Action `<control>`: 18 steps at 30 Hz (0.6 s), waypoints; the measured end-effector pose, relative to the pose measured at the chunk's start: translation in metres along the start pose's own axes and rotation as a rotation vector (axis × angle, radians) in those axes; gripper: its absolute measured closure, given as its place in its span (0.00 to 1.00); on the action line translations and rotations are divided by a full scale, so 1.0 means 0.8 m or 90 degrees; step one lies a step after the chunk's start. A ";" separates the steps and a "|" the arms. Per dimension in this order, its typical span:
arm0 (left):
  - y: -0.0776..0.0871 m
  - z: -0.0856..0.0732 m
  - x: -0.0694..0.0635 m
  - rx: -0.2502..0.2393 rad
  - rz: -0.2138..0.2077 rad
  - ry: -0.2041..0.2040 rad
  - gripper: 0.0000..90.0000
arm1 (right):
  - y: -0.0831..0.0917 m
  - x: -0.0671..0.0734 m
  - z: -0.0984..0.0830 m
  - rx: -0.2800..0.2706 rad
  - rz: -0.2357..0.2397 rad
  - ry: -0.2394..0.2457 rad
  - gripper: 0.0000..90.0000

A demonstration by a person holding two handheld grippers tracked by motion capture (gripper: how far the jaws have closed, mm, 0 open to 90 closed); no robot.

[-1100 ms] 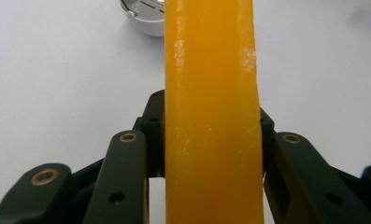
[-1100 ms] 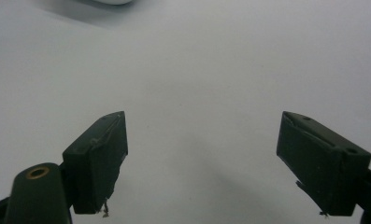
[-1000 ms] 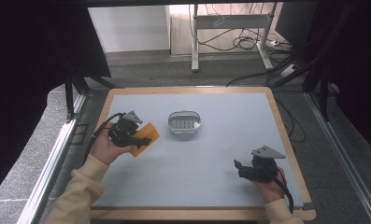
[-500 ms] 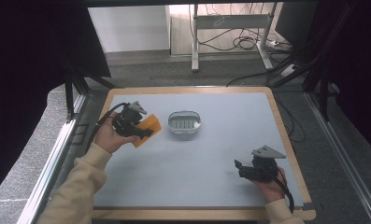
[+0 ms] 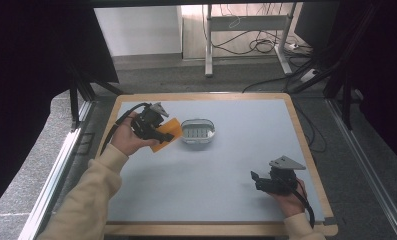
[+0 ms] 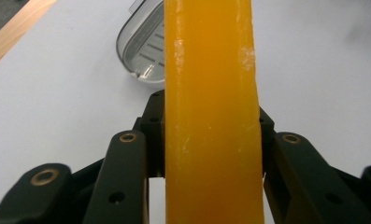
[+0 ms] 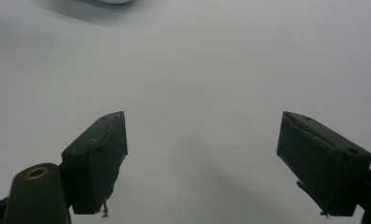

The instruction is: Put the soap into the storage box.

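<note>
High view: wood-edged table (image 5: 296, 120) with pale grey top, cabled floor behind. Left gripper (image 5: 162, 133) clamps an orange slab (image 5: 170, 131) beside the grey slotted dish (image 5: 197, 130). Right gripper (image 5: 254, 180), jaws wide apart, holds nothing, near right.

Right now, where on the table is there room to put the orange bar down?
Most of the table is bare: the whole stretch between the soap dish and the right gripper, plus the far right side. It is crowded only at the far left, where the left gripper holds the orange bar beside the dish.
</note>
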State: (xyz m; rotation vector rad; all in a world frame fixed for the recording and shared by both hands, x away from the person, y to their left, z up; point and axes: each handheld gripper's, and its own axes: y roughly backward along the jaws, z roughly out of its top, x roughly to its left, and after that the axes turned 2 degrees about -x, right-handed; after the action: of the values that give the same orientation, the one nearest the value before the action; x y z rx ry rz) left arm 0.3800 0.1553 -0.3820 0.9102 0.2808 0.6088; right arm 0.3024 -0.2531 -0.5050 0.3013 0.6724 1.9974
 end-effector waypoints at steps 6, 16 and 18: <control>-0.007 0.015 0.003 0.003 -0.001 -0.012 0.69 | 0.000 0.000 0.000 0.000 0.000 -0.001 0.18; -0.019 0.036 0.006 0.010 -0.006 -0.034 0.69 | 0.000 0.000 -0.001 -0.001 0.000 -0.002 0.18; -0.021 0.039 0.007 0.012 -0.006 -0.037 0.69 | 0.000 -0.001 -0.001 0.000 0.000 -0.003 0.18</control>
State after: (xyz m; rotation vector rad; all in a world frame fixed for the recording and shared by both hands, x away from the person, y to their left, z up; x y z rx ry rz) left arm 0.4054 0.1305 -0.3768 0.9430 0.2392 0.5708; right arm 0.3025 -0.2537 -0.5056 0.3051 0.6690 1.9969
